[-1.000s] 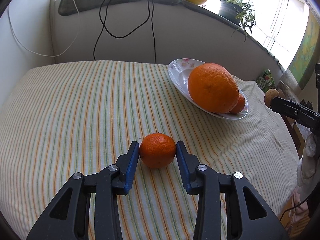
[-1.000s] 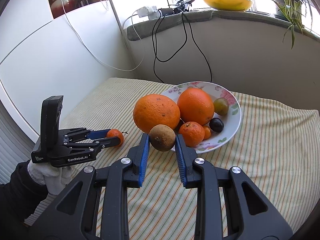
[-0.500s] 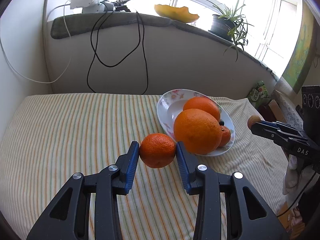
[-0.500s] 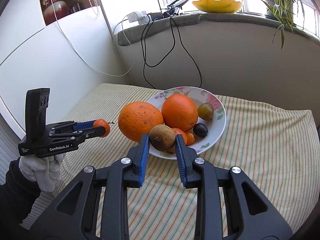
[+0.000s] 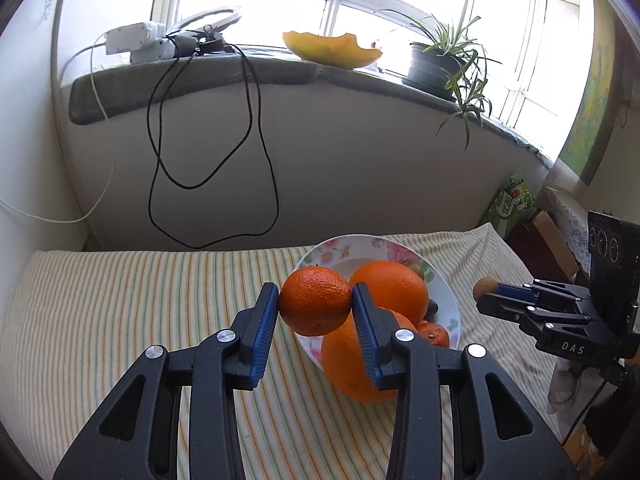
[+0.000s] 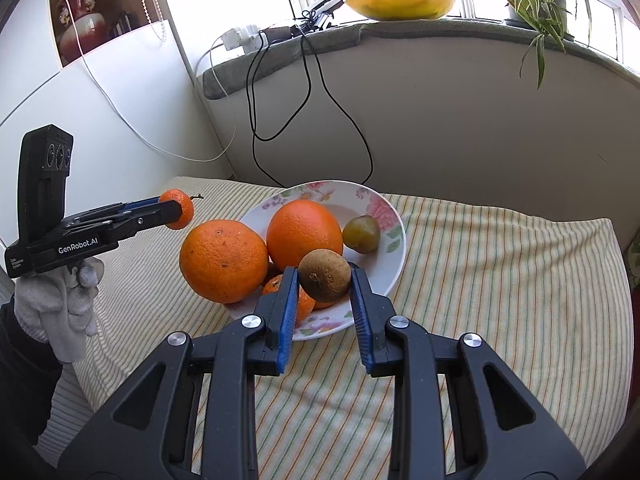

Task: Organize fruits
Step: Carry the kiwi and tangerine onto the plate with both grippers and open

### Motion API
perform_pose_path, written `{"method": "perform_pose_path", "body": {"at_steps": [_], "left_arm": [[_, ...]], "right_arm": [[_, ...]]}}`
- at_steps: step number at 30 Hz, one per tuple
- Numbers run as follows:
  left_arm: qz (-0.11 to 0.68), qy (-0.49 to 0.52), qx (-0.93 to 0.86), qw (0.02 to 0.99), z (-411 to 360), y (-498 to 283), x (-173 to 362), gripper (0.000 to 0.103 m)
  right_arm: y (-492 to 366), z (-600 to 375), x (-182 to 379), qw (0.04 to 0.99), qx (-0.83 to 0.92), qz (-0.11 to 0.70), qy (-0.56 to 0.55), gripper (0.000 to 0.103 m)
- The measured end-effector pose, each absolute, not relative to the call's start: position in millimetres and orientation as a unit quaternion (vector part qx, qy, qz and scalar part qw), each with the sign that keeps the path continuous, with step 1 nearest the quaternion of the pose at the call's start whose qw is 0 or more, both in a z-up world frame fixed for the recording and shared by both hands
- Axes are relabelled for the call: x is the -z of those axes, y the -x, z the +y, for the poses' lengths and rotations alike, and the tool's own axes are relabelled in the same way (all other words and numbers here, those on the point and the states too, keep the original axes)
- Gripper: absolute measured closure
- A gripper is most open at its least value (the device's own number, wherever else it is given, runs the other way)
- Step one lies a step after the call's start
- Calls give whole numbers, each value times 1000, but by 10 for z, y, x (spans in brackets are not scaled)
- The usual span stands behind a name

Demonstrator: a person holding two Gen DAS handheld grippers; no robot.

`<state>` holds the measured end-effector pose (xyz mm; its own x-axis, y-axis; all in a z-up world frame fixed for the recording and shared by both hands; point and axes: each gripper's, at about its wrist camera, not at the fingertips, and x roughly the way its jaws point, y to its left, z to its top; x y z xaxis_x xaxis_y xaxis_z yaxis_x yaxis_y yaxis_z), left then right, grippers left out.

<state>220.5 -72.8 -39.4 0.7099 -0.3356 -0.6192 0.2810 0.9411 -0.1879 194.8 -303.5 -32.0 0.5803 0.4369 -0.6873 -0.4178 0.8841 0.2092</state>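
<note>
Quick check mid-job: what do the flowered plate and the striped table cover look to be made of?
Flowered plate: probably glazed ceramic, since its white rim is smooth and glossy with a printed pink floral pattern; melamine can't be ruled out. Striped table cover: looks like woven fabric, matte, with fine green and orange stripes, and it drapes softly with creases over the table edge.

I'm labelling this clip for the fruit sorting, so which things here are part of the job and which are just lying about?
Part of the job:
left gripper holding tangerine
right gripper holding brown fruit
floral plate with two large oranges

Lying about:
potted plant
black cable
yellow bowl
</note>
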Motion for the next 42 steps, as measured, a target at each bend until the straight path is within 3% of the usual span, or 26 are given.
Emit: {"method": "perform_pose_path", "body": {"at_steps": [36, 38, 40, 42], "left_arm": [[376, 34, 189, 907, -1028, -2786, 513, 65], [373, 34, 189, 908, -1031, -2773, 495, 65], [371, 34, 190, 908, -1037, -2767, 477, 65], [369, 33, 190, 909, -1040, -2756, 462, 65]], "right_arm": [[-2368, -2933, 559, 883, -243, 403, -6, 75], [-2363, -2942, 556, 882, -244, 403, -8, 69], [-2354, -2945, 540, 885, -243, 398, -9, 51], [-2342, -2959, 515, 888, -242, 392, -11, 48]]}}
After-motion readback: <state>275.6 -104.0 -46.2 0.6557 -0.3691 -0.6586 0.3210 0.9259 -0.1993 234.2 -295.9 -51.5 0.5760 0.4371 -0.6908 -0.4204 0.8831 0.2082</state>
